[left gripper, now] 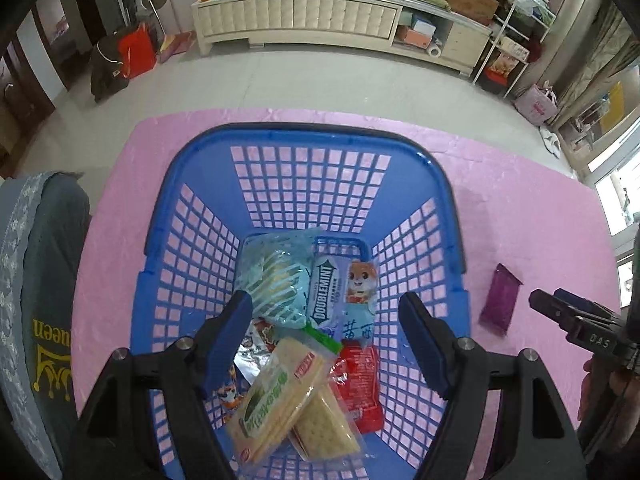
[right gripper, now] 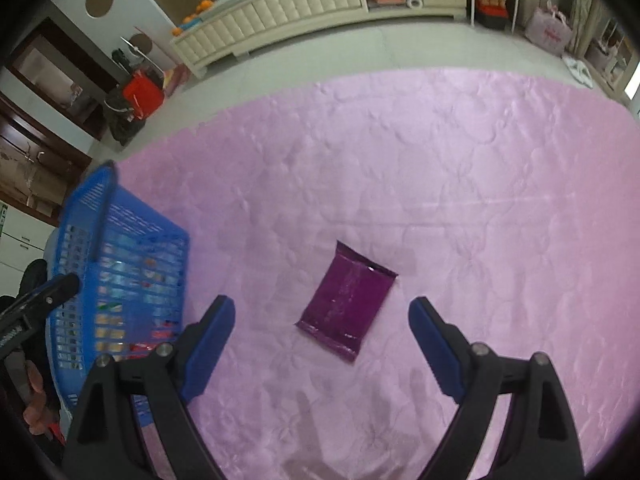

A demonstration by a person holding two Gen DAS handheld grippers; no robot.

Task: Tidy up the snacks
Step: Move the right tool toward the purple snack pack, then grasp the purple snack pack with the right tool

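Note:
A blue mesh basket [left gripper: 192,216] stands on the pink cloth and holds several snack packs: two cracker packs [left gripper: 280,396], a Doublemint pack [left gripper: 326,292], a light blue bag [left gripper: 276,280] and a red pouch [left gripper: 360,380]. My left gripper [left gripper: 326,316] hangs open over the basket, nothing between its fingers. A purple packet [right gripper: 346,300] lies flat on the cloth to the right of the basket [right gripper: 120,272]. My right gripper [right gripper: 322,316] is open above it, its fingers either side and clear of it. The packet [left gripper: 500,300] also shows in the left wrist view.
The pink cloth [right gripper: 440,168] covers the table, with floor beyond its far edge. A long cream cabinet [left gripper: 296,16] stands against the far wall. A grey cushioned chair back [left gripper: 36,280] is at the left of the table. A hand [left gripper: 600,380] holds the right gripper.

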